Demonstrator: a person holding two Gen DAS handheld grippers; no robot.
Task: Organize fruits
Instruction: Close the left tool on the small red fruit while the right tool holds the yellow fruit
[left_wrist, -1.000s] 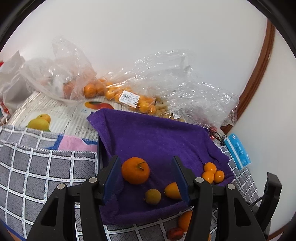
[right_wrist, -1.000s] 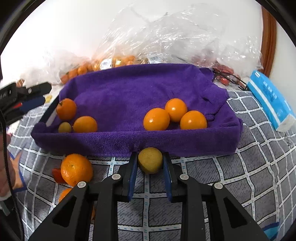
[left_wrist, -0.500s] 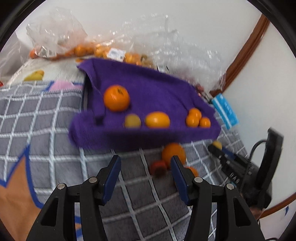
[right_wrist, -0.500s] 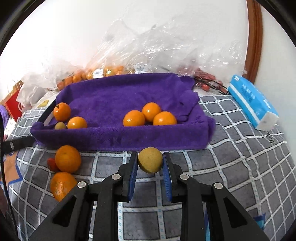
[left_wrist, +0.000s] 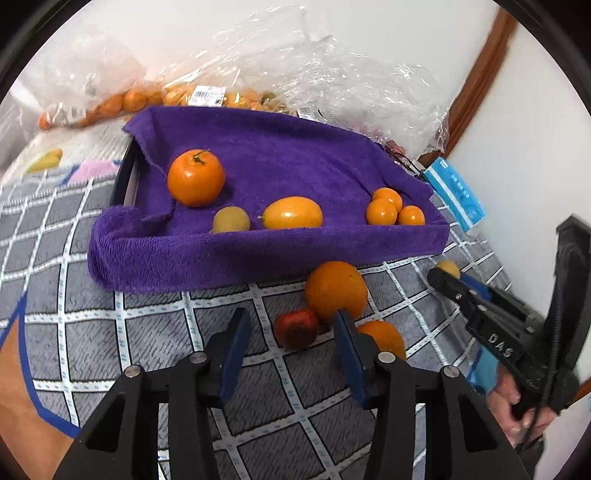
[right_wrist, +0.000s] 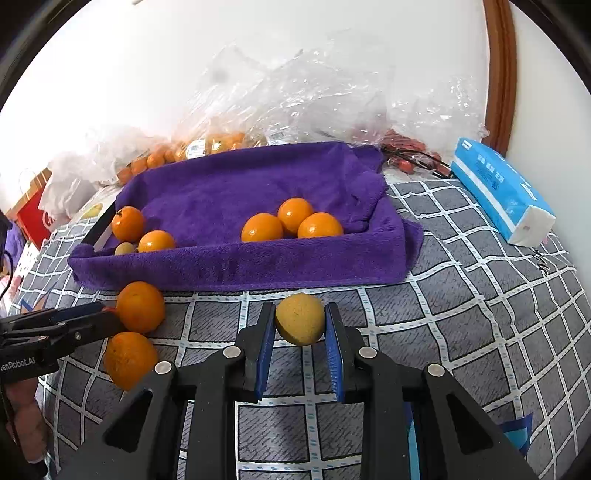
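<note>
A tray lined with a purple towel (left_wrist: 258, 254) (right_wrist: 236, 266) holds an orange (left_wrist: 195, 177), a yellow-green fruit (left_wrist: 231, 220), an oval orange fruit (left_wrist: 293, 212) and three small oranges (left_wrist: 391, 210) (right_wrist: 291, 221). On the checked cloth in front lie two oranges (left_wrist: 336, 291) (left_wrist: 384, 336) and a small red fruit (left_wrist: 296, 328). My left gripper (left_wrist: 291, 339) is open, its fingers either side of the red fruit, just short of it. My right gripper (right_wrist: 300, 325) is shut on a yellow fruit (right_wrist: 300, 323), held before the tray's front wall; it also shows in the left wrist view (left_wrist: 448, 269).
Clear plastic bags (right_wrist: 295, 96) with small oranges (left_wrist: 133, 101) lie behind the tray against the white wall. A blue tissue pack (right_wrist: 498, 188) lies right of the tray. A red box (right_wrist: 33, 218) stands at the far left. The checked grey cloth (right_wrist: 480, 314) covers the surface.
My left gripper has pulled back from over the tray and lowered toward the loose fruit in front of it. My right gripper has drawn back slightly, still holding the yellow fruit.
</note>
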